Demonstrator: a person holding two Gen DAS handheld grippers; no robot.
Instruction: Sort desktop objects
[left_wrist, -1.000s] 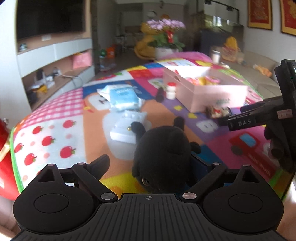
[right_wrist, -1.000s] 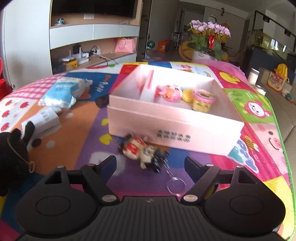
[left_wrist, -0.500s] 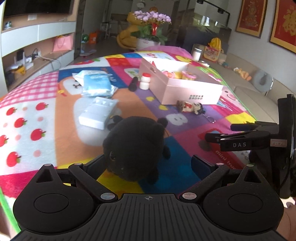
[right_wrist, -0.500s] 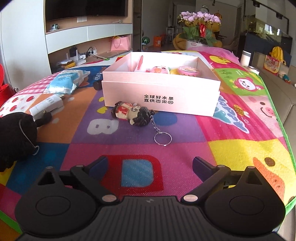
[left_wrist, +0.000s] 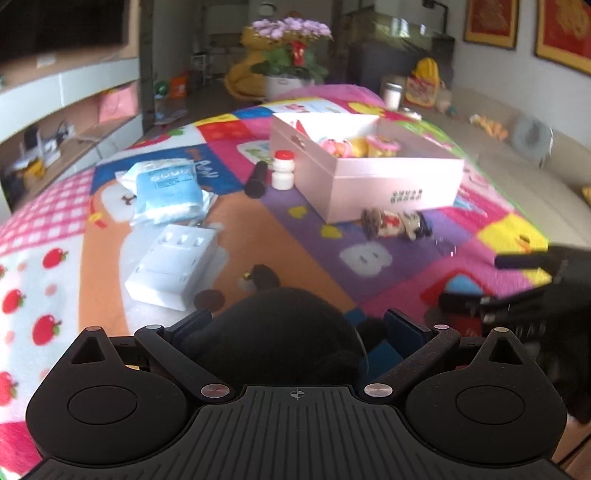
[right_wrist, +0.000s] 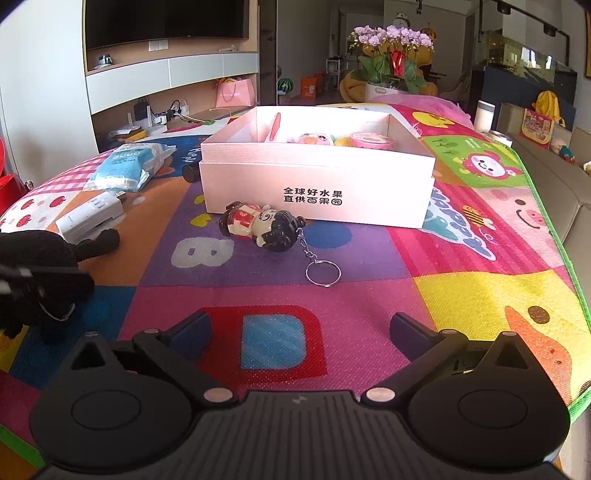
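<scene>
**Black plush toy between the left fingers**

The left gripper (left_wrist: 295, 325) has its fingers around a fuzzy black plush (left_wrist: 273, 332), low over the mat (right_wrist: 461, 295); I cannot tell if they pinch it. The right gripper (right_wrist: 301, 326) is spread wide and holds nothing. A big "B" is printed on the mat in front of it. Farther on lies a doll keychain (right_wrist: 264, 225) with a ring, just beside the pink box (right_wrist: 317, 192). The box has black Chinese writing. Left of it lie a white block (left_wrist: 173, 266) and a blue pack (left_wrist: 166, 190).

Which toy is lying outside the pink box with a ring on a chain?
The doll keychain, lying on its side in front of the pink box. The black plush toy sits between the left gripper's fingers.
</scene>
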